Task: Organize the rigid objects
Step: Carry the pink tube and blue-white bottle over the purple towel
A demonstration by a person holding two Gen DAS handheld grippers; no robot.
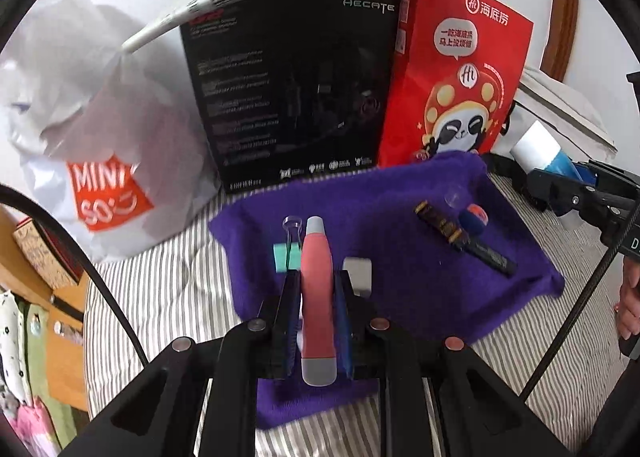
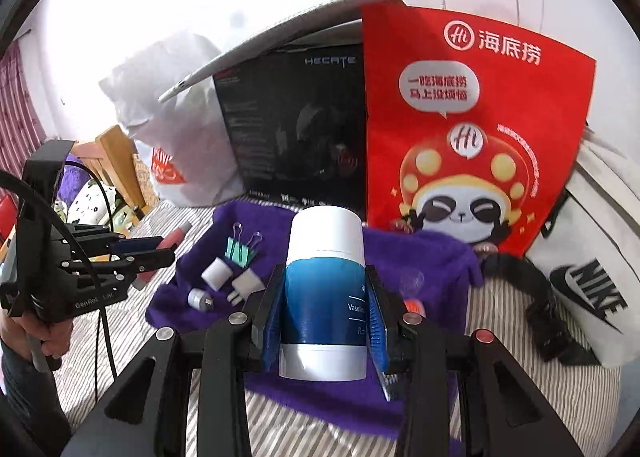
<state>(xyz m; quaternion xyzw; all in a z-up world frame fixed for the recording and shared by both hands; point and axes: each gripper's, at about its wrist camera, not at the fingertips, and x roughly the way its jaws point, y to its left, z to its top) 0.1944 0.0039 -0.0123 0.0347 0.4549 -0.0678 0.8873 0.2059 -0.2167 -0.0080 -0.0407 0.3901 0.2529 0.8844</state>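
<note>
A fuzzy purple cloth [image 2: 424, 253] lies on striped grey-and-white bed fabric [image 1: 160, 281]. The blue-and-white bottle [image 2: 326, 289] is smooth, glossy plastic; the pink-and-grey pen-shaped tube [image 1: 317, 297] looks matt plastic. The black cardboard box [image 1: 292, 85] shines faintly. The white carrier bag [image 1: 100, 129] is crinkled plastic.

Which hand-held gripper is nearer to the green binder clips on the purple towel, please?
Left. The left hand-held gripper, shut on a pink tube, hovers right beside the green binder clips; the right hand-held gripper, holding a blue-and-white bottle, sits farther right.
</note>
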